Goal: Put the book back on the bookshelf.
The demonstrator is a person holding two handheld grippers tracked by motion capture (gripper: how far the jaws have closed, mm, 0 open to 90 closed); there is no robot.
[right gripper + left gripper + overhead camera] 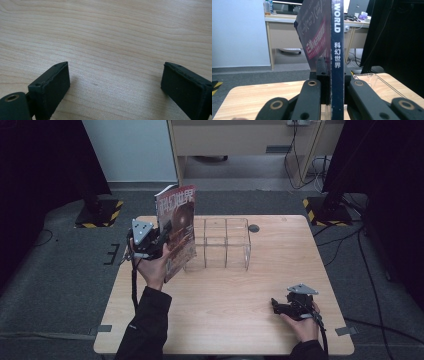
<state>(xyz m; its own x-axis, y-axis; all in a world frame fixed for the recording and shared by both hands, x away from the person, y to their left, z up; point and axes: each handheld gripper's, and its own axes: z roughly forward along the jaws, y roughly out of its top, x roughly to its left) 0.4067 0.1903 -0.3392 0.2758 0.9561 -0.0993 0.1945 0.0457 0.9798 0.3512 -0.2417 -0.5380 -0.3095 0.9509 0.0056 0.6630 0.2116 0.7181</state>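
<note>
We see the high view dim and flat, its corners sinking into black, while the pale wooden table [225, 310] catches soft overhead light. In the left gripper view the dark-blue-spined magazine [337, 62] sits slightly soft up close. The right gripper view is brighter, with faint shadows beneath the jaws.

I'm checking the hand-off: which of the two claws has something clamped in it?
The left claw: its jaws are shut on the upright magazine beside the clear organiser. The right claw rests open.
</note>
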